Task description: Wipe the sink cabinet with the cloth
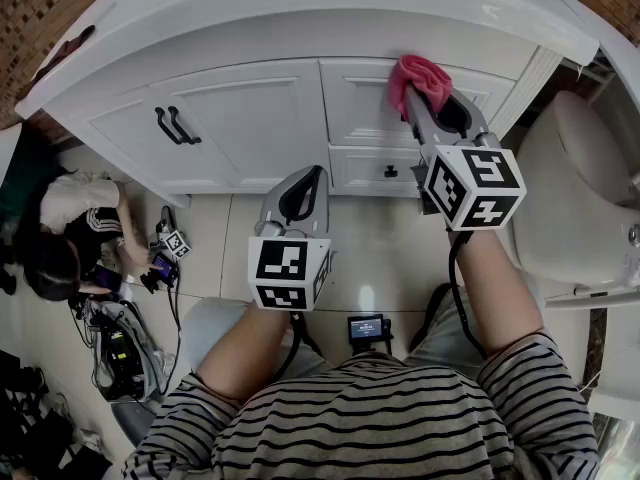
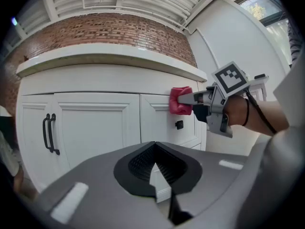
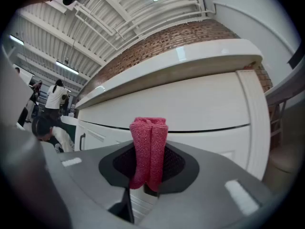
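Observation:
A folded pink cloth (image 1: 421,76) is pinched in my right gripper (image 1: 425,96), which is shut on it and presses it against the upper right drawer front of the white sink cabinet (image 1: 250,108). In the right gripper view the cloth (image 3: 149,151) stands upright between the jaws before the cabinet's top panel (image 3: 190,104). From the left gripper view the cloth (image 2: 180,100) and right gripper (image 2: 209,104) show at the cabinet's right. My left gripper (image 1: 300,190) hangs back from the cabinet, jaws shut with nothing in them, its tip (image 2: 153,162) aimed at the middle doors.
Black door handles (image 1: 175,125) sit on the left doors and a small black knob (image 1: 391,171) on the lower drawer. A white toilet (image 1: 575,198) stands at the right. A person (image 1: 70,238) crouches on the tiled floor at the left with gear beside them.

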{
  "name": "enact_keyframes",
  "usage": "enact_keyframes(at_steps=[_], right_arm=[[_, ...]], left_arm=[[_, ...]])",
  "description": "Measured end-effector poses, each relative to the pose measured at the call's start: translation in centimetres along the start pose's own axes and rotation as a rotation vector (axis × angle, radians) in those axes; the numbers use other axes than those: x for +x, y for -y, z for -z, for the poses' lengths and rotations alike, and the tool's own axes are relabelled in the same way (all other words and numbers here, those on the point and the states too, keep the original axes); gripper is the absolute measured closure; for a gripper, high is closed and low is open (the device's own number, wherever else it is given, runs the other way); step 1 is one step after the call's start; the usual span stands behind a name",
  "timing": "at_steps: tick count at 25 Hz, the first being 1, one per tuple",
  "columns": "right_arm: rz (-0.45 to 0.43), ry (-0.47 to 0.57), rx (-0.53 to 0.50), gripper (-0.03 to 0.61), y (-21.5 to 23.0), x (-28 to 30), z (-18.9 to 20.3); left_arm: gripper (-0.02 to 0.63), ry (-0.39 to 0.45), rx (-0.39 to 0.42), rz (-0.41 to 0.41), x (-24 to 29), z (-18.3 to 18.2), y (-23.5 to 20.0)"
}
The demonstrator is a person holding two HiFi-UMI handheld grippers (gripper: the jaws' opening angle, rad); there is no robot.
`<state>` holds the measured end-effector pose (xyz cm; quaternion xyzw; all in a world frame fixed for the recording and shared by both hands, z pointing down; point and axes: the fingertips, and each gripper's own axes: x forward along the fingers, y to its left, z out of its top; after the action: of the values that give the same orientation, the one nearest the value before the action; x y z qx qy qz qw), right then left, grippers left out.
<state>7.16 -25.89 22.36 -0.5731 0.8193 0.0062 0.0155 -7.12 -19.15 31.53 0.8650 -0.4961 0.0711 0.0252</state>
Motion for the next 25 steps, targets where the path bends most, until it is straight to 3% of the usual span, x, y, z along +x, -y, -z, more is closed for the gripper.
enact_keyframes(at_steps=[7, 10, 12, 18, 21, 25], right_arm=[[0.209, -0.027, -0.017, 0.476, 10.4, -5.4, 0.2], [0.266, -0.042, -0.006, 0.476, 11.8, -6.8, 0.5], [0.206, -0.025, 0.013, 0.477, 9.3, -6.7, 0.0], [-0.118, -0.018, 0.025, 0.477, -4.1, -0.8, 2.0], [-0.175, -0.077, -0.004, 0.477, -8.1, 2.9, 4.4], [-0.174, -0.129, -0.026, 0.477, -8.6, 5.0, 6.4]], left_arm=[[0.621, -0.023, 0.018, 0.003, -0.2, 0.6, 1.4], [0.621, -0.021, 0.015, 0.011, -0.4, 0.4, 2.0], [0.621, -0.009, 0.019, 0.013, -0.8, -0.2, 2.3], [0.621, 0.015, 0.007, -0.002, -1.9, -1.0, 2.6], [0.621, 0.016, -0.008, -0.002, -1.9, -1.1, 2.5], [0.621, 0.022, -0.009, -0.003, -1.9, -1.4, 2.2]])
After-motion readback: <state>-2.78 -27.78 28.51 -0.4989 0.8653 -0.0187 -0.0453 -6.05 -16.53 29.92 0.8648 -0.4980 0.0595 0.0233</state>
